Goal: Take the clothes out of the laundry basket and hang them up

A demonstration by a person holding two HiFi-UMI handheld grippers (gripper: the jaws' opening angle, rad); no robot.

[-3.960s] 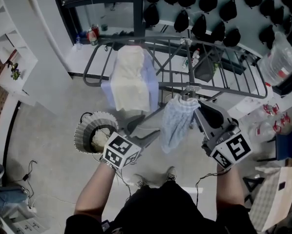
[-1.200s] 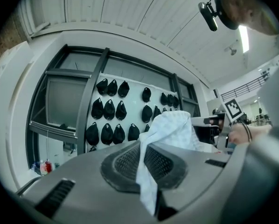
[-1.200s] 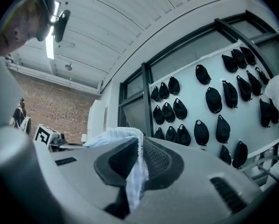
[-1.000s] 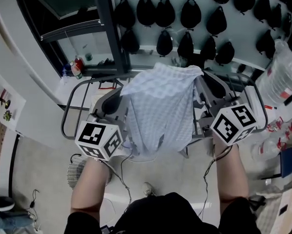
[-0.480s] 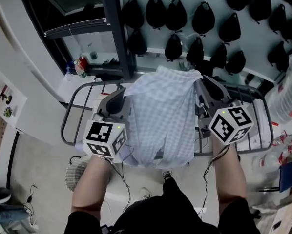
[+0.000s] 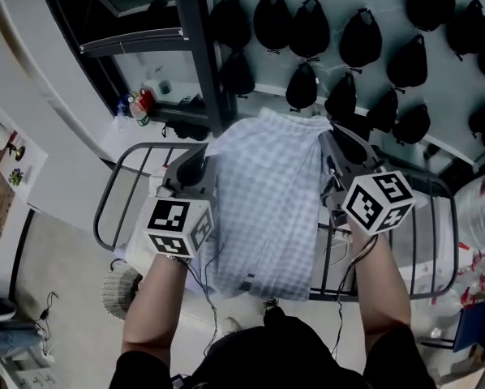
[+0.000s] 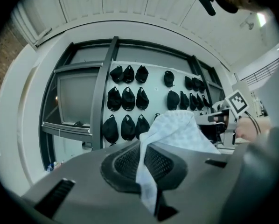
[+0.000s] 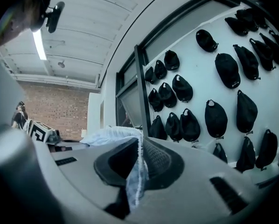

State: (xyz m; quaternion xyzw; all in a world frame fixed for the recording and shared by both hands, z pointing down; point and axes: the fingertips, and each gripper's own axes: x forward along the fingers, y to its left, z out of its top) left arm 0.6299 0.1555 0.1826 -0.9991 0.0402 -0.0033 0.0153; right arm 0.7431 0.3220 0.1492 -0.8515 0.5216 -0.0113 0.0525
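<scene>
between the left jaws: the left gripper [image 7: 146, 161] is closed tight on a fold of the checked cloth [image 7: 177, 127], which rises from the pads and spreads off to the right.
between the right jaws: the right gripper [image 8: 137, 164] is pinched shut on another edge of the same cloth, with a thin strip caught in the seam and the rest billowing to the left.
span between grippers: in the head view the pale blue-and-white cloth is stretched wide from one gripper to the other, and its lower edge hangs towards the person.
under the cloth: the drying rack [image 6: 102, 203] with its grey bars; the cloth covers its middle, and whether it touches the bars cannot be told.
hands: both forearms reach forward, one to each gripper, marker cubes facing up.
lower left: the laundry basket [image 6: 113, 288] stands on the floor, partly hidden by the left forearm.
beyond the rack: rows of black caps [image 6: 307, 27] hang on the wall, and small bottles [image 6: 141, 104] stand on a ledge at left.
</scene>
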